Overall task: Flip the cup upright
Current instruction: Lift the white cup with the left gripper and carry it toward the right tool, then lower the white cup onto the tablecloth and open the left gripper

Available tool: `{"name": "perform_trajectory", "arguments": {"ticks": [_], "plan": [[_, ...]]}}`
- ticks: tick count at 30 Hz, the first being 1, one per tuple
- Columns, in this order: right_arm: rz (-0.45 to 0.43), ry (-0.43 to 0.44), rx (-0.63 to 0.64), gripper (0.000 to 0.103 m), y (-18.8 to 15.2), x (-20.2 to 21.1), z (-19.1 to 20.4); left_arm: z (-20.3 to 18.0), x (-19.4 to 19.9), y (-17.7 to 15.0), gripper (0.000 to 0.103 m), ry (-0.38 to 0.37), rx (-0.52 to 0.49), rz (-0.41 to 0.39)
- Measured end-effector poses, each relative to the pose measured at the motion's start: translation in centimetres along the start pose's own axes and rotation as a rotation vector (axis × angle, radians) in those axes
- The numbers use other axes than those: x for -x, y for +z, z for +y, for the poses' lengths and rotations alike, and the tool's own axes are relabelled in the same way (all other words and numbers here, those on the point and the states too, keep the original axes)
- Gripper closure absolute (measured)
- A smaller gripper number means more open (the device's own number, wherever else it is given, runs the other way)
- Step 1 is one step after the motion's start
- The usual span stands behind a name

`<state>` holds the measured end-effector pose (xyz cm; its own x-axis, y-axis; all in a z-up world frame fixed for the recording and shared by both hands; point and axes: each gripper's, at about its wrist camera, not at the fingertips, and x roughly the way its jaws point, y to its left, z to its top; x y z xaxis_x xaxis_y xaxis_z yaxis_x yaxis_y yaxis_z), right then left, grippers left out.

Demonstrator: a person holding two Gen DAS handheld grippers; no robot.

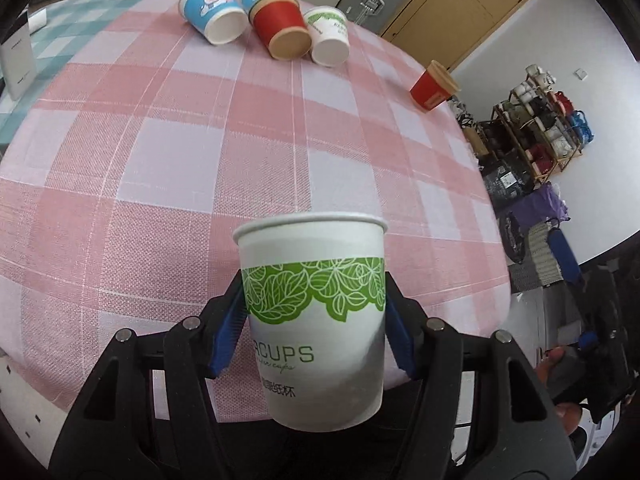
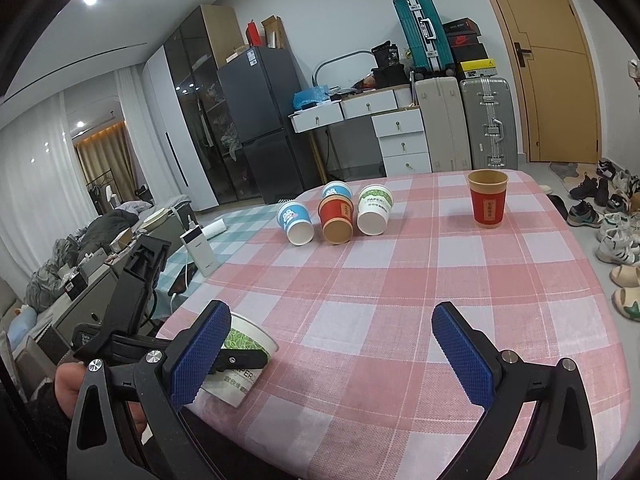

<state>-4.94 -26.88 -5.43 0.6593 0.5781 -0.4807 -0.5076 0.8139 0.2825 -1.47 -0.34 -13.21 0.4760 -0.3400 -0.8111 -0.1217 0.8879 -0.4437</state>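
My left gripper is shut on a white paper cup with a green leaf band. It holds the cup mouth up near the table's front edge. The same cup shows in the right wrist view at the lower left, gripped by the left tool and tilted. My right gripper is open and empty above the near part of the pink checked tablecloth. Several cups lie on their sides at the far end: a blue one, a red one, a white and green one.
A red cup stands upright at the far right of the table. Another blue cup lies behind the red one. A white power bank stands on the teal cloth to the left. Shoes lie on the floor at the right.
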Motion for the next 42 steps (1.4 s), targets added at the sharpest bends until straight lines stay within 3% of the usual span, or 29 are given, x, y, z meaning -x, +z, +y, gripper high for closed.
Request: {"name": "perform_trajectory", "arguments": {"ticks": [10,14,21,26,30,33,35,42], "plan": [[0.011,-0.007,0.02,0.0,0.0,0.2,0.6,-0.7,-3.2,0.7,0.042,0.073,-0.059,0.036],[0.007,-0.007,0.017,0.0,0.0,0.4,0.6,-0.8,-3.8,0.8,0.028,0.109,-0.064,0.056],[-0.013,0.001,0.028,0.0,0.4,1.0,1.3,-1.2,-1.9,1.3,0.023,0.154,-0.093,0.004],[-0.035,0.021,0.042,0.0,1.1,1.8,2.3,-2.6,2.1,1.7,0.022,0.162,-0.146,-0.097],[-0.043,0.048,0.047,0.0,1.6,2.2,3.3,-4.0,6.8,1.5,0.018,0.168,-0.174,-0.225],[-0.051,0.075,0.048,0.0,1.8,2.7,4.0,-5.2,10.1,0.7,0.003,0.265,-0.181,-0.347],[-0.049,0.088,0.049,0.0,2.0,2.9,4.4,-5.9,12.1,-0.2,0.001,0.295,-0.193,-0.421],[-0.04,0.118,0.061,0.0,2.2,3.5,5.9,-6.8,15.2,-2.6,0.001,0.298,-0.241,-0.475]]}}
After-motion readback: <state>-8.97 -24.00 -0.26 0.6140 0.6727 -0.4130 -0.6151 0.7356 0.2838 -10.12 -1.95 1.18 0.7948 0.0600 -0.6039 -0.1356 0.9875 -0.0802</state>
